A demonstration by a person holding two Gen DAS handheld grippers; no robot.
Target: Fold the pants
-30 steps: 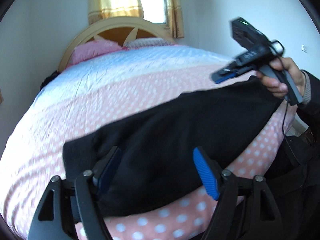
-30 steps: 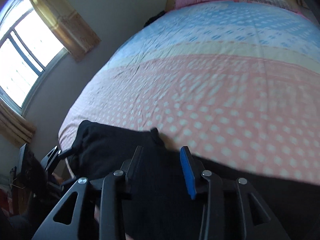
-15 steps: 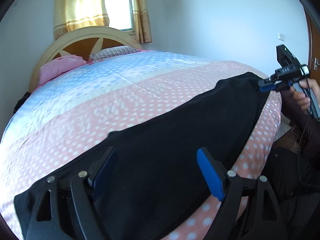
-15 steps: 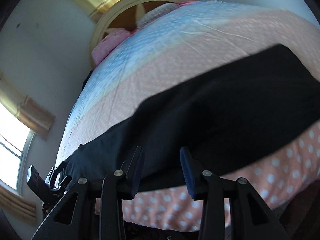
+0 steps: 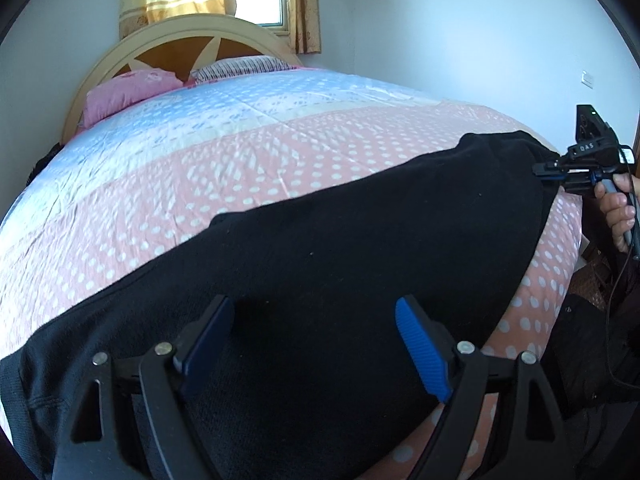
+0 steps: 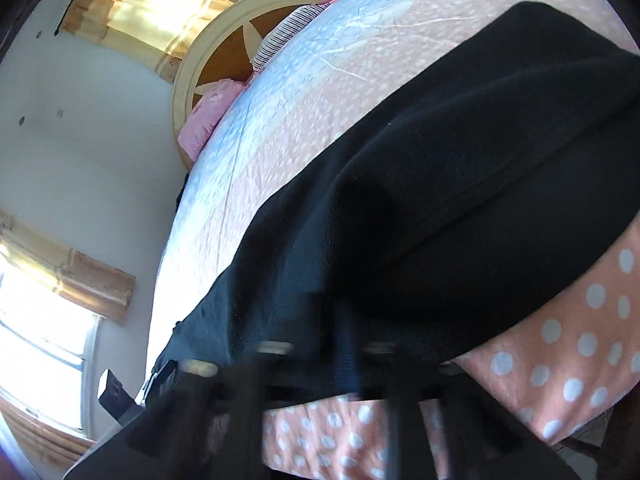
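Observation:
Black pants [image 5: 360,248] lie stretched along the near edge of the bed. My left gripper [image 5: 316,332] hovers open over the cloth near its left end, with the blue pads [image 5: 420,344] wide apart and nothing between them. Far to the right, my right gripper [image 5: 550,170], held by a hand [image 5: 618,216], is pinched on the pants' right end. The right wrist view is blurred: the pants [image 6: 460,184] fill it, and the right gripper [image 6: 344,336] looks shut on their near edge.
The bed [image 5: 200,152] has a pink polka-dot and pale blue cover. Pink and striped pillows [image 5: 128,92] lie by the round headboard [image 5: 180,36]. Curtained windows [image 6: 48,312] are in the walls. The person's dark clothing [image 5: 592,360] stands at the bed's right corner.
The right gripper has gone to the pants' right end and shut on the cloth. The pants now lie drawn out longer along the bed edge. The left gripper stays open.

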